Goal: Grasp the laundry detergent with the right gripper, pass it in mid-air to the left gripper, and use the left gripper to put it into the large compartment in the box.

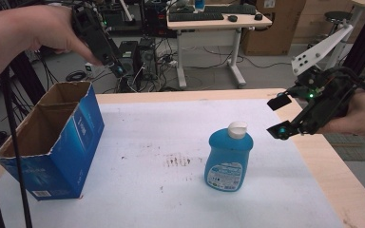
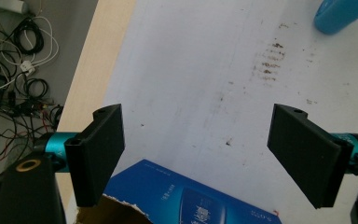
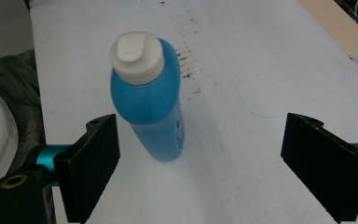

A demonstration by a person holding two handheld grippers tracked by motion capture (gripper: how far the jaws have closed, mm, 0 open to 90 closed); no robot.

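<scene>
Right gripper (image 1: 279, 116) jaws spread wide, nothing between them, hovering in the air just right of the blue bottle (image 1: 229, 157) at about cap height, not touching it. In the right gripper view the bottle (image 3: 151, 102) sits nearer the left jaw, clear of both pads

Bottle stands upright on the white table cover (image 1: 171, 190), right of centre, white flip cap (image 1: 237, 128) on, label facing the camera. Patch of brown stains (image 1: 178, 160) on the cover just left of it

Left gripper (image 1: 100, 40) held high over the far left edge of the table, above and behind the open blue cardboard box (image 1: 52, 142). Jaws spread wide in the left gripper view, empty; they look down on the box's blue side (image 2: 191, 200) and a torn top edge, with the bottle's base (image 2: 340, 14) at the upper right corner

Box sits at the left edge of the table, top open, cardboard divider inside, well apart from the bottle

Wooden tabletop (image 1: 323, 156) shows along the right and far edges of the cover
</scene>
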